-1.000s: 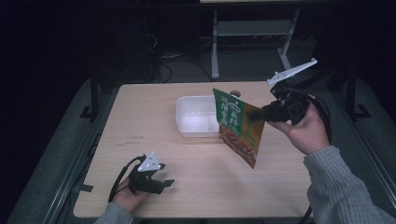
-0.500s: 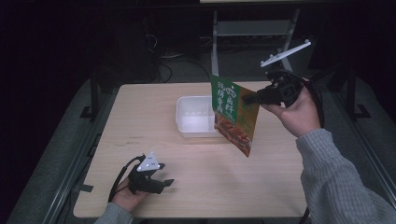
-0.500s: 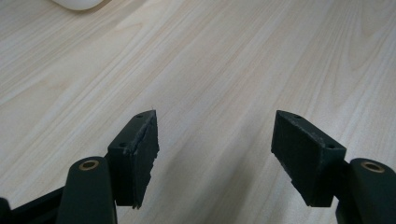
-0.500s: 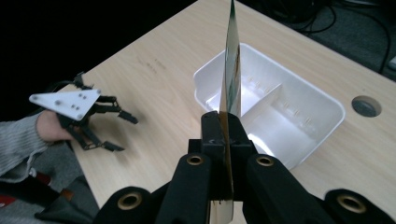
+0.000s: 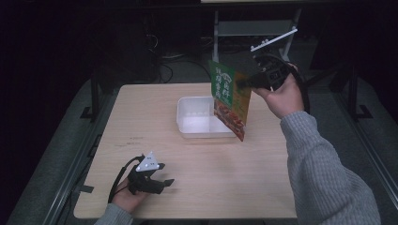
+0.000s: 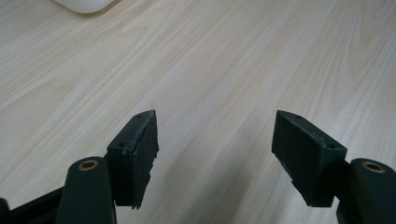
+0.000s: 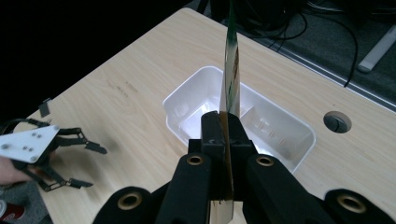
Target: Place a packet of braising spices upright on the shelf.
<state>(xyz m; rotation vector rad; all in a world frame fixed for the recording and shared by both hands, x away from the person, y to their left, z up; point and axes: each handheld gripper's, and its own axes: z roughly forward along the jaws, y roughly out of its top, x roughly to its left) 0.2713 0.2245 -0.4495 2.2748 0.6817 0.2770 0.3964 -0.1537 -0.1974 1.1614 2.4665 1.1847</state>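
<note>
High view, right gripper (image 5: pixel 247 83) pinching green packet (image 5: pixel 229 99) above white tub (image 5: pixel 199 117), left gripper (image 5: pixel 159 174) spread

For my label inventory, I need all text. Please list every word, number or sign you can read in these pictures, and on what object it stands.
Green and orange packet, held in the right claw: large pale characters run down its upper part, too blurred to read.
White container: no text visible.
Left claw: no text visible.
</note>
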